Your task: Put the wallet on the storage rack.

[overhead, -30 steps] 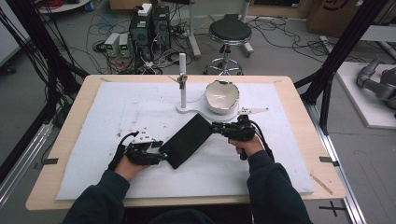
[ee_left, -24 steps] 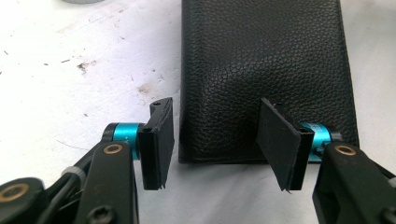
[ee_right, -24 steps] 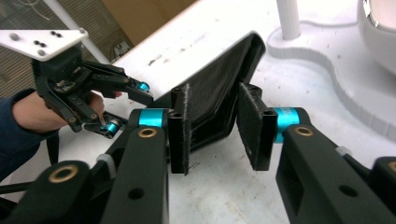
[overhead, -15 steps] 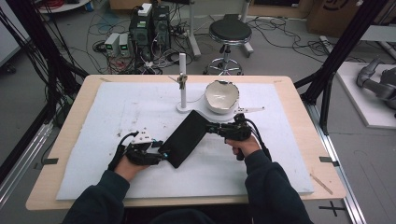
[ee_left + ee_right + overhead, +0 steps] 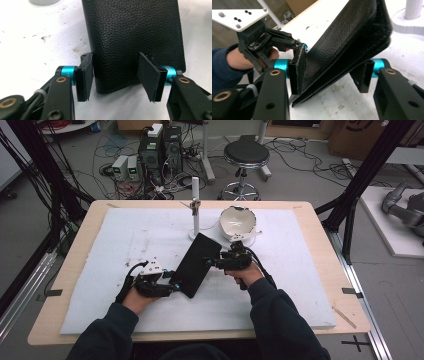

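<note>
The black leather case (image 5: pixel 197 265) lies slanted on the white foam mat (image 5: pixel 100 255) near the middle of the table, its far corner close to the base of the white post (image 5: pixel 195 205) and its near corner at our left gripper (image 5: pixel 172 285). In the left gripper view we see the case (image 5: pixel 135 37) running between the two pads (image 5: pixel 85 72), which are clamped on its near end across its width. In the right gripper view the case (image 5: pixel 347 42) is tilted up on one long edge, the other edge raised. Our right gripper (image 5: pixel 214 263) straddles it there, but its jaws have just been opening: the left pad (image 5: pixel 298 67) seems to brush the leather while the other stands clear, so we judge that grip released.

From here the weight hangs on the left grip alone, which bites only a short stretch of one end. If that hold is weak, the tilted case could flop flat or twist out between the pads. If we draw the right gripper back carelessly, the touching pad may drag the leather with it. A swing of the far corner could also knock the post or the white bowl (image 5: pixel 238 222) just beyond it.
</note>
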